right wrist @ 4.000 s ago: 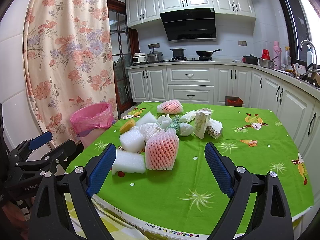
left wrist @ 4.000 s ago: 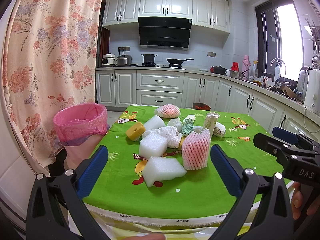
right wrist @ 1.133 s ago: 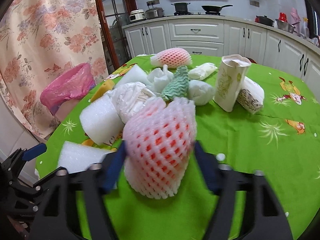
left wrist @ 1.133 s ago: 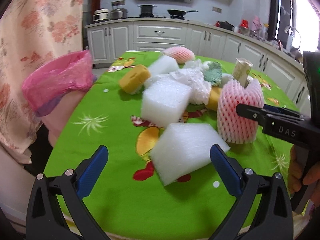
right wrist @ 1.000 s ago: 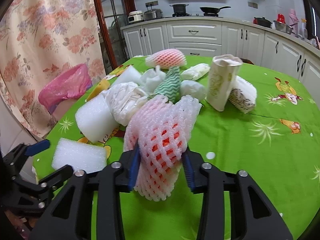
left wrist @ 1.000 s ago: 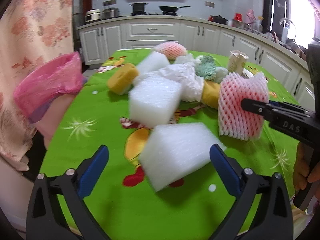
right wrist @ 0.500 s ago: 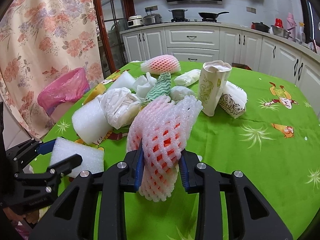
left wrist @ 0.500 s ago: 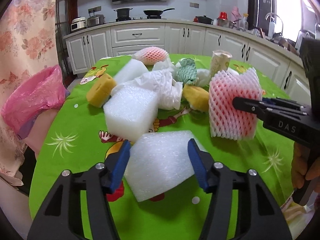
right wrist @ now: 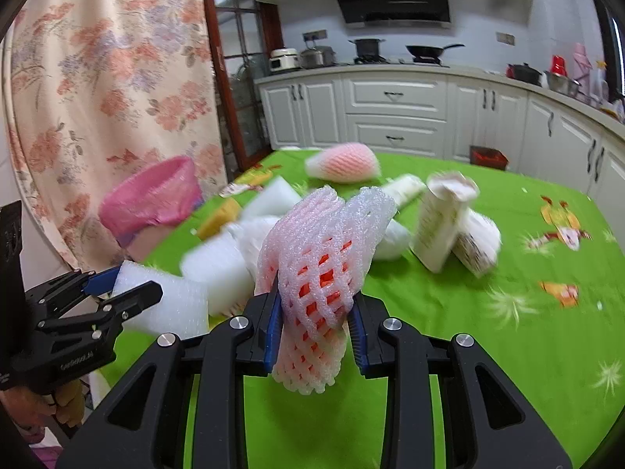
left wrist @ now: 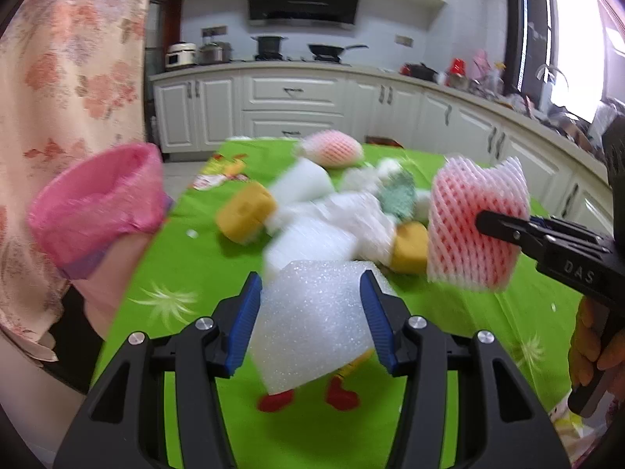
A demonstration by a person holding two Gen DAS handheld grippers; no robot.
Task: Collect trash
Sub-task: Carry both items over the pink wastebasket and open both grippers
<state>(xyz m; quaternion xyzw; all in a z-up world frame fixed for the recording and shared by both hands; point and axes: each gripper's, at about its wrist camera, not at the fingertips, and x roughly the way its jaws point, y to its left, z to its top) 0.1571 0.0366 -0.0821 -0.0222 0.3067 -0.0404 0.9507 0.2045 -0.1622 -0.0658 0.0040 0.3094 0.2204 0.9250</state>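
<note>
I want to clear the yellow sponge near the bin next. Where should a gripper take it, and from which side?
Grip the yellow sponge across its two short flat faces, coming from the open bin side. Its blocky shape offers parallel faces there, while the white foam block and crumpled white wrapping appear to crowd its far side.

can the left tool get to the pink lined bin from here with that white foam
Probably yes. The left tool is shut on the white foam block, and the pink-lined bin stands open-mouthed off the table's left edge, with nothing visible between them.
</note>
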